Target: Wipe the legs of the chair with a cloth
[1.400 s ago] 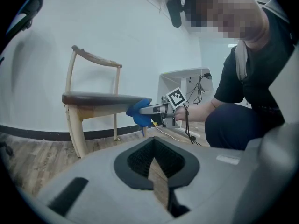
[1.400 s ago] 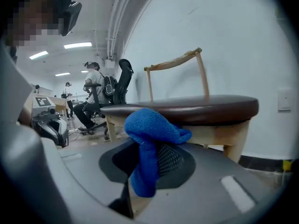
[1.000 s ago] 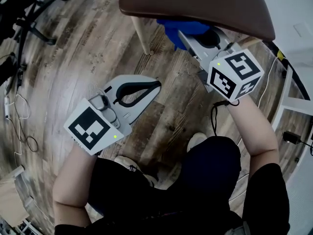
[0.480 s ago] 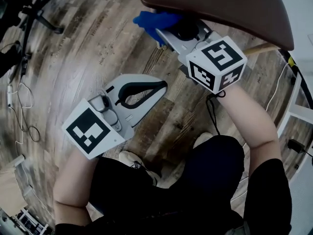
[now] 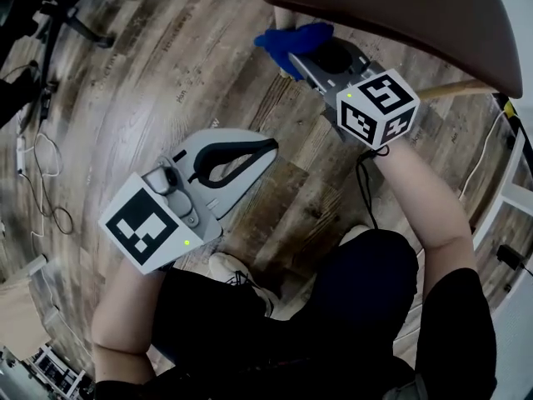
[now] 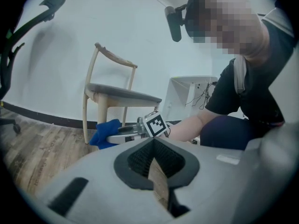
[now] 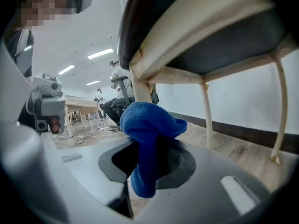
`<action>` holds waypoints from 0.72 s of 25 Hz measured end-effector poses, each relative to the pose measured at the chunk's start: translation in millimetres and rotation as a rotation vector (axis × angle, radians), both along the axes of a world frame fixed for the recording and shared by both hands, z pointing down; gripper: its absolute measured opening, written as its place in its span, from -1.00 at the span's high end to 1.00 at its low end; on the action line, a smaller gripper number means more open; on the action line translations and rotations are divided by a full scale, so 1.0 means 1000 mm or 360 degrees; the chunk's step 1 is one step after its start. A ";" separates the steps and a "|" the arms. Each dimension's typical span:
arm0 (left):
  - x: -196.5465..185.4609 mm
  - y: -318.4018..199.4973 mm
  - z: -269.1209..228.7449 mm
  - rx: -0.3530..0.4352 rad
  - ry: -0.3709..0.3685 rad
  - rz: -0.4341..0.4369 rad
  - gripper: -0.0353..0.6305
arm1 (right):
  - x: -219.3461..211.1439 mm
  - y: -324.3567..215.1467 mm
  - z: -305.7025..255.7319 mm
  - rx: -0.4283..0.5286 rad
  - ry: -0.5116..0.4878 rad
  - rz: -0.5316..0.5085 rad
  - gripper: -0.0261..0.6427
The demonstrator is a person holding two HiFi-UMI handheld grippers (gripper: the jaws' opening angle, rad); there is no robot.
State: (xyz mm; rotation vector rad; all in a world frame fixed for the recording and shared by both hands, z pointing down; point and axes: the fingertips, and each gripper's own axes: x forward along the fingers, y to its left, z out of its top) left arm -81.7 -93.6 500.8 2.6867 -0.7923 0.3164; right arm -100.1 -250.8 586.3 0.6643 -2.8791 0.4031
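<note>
Under the chair seat (image 5: 400, 11), the right tool (image 5: 300, 62) clamps a blue cloth (image 5: 296, 38) against a pale leg (image 7: 140, 85). The left tool (image 5: 268, 148) is clenched and empty.

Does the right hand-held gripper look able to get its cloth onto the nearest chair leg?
Likely yes: the right hand-held gripper, shut on the blue cloth, sits just by that leg with nothing between; the seat only overhangs above.

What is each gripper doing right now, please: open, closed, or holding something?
Left gripper: closed, holding nothing.
Right gripper: closed on the blue cloth.
</note>
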 end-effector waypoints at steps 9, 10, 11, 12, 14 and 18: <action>-0.018 0.004 0.005 -0.0090 0.0008 -0.0071 0.88 | -0.002 0.000 0.131 -0.0205 0.0282 0.0023 0.64; -0.021 0.004 0.005 -0.0100 0.0013 -0.0083 0.88 | -0.003 0.000 0.146 -0.0230 0.0327 0.0024 0.63; -0.023 0.004 0.004 -0.0109 0.0020 -0.0095 0.88 | -0.003 -0.001 0.160 -0.0256 0.0365 0.0025 0.63; -0.025 0.004 0.004 -0.0114 0.0024 -0.0106 0.88 | -0.004 -0.002 0.172 -0.0277 0.0403 0.0028 0.63; -0.028 0.006 0.006 -0.0122 0.0009 -0.0117 0.88 | -0.004 -0.002 0.197 -0.0301 0.0496 0.0031 0.63; -0.033 0.010 0.009 -0.0136 -0.0016 -0.0131 0.88 | -0.003 0.001 0.243 -0.0367 0.0711 0.0026 0.64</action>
